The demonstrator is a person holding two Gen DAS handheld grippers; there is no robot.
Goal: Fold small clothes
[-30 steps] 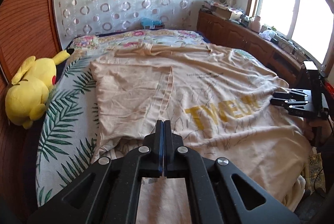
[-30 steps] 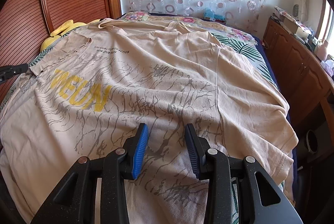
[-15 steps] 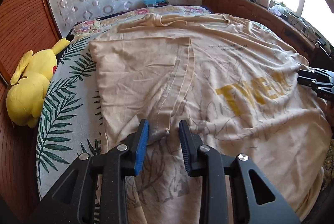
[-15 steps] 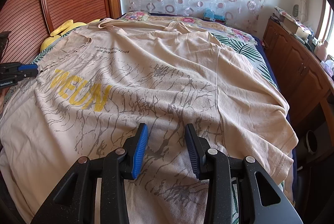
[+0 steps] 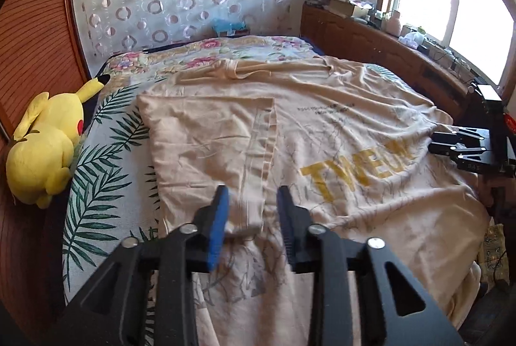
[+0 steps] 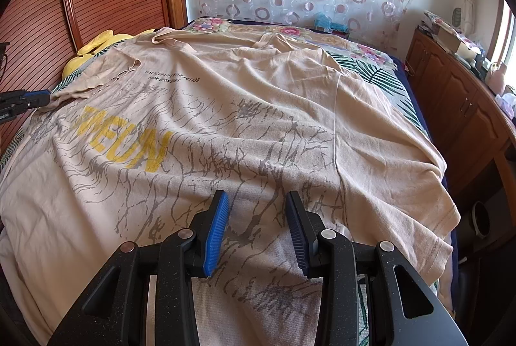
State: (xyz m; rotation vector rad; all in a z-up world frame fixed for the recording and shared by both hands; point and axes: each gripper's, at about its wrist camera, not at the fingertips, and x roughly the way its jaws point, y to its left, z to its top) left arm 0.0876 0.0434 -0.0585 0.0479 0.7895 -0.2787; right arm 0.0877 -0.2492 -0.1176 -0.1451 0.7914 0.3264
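A large beige T-shirt (image 5: 338, 126) with yellow lettering lies spread over the bed, also filling the right wrist view (image 6: 258, 94). Its left sleeve (image 5: 206, 133) is folded inward onto the chest, and the stitched hem (image 5: 261, 152) runs toward me. My left gripper (image 5: 252, 197) hovers just over the near end of that hem. Its jaws are opening, with the cloth edge lying loose between them and not pinched. My right gripper (image 6: 257, 201) stands open above the shirt's lower right part, holding nothing. It also shows at the bed's right edge (image 5: 451, 146).
A yellow plush toy (image 5: 45, 149) lies on the leaf-print bed cover (image 5: 106, 172) at the left, against a ribbed wooden panel. A long wooden cabinet (image 6: 458, 107) with clutter on top runs along the right under the window. A patterned curtain hangs behind the bed.
My left gripper went from shut to open and let go of the folded sleeve's hem, which now lies flat on the shirt. The right gripper has stayed still.
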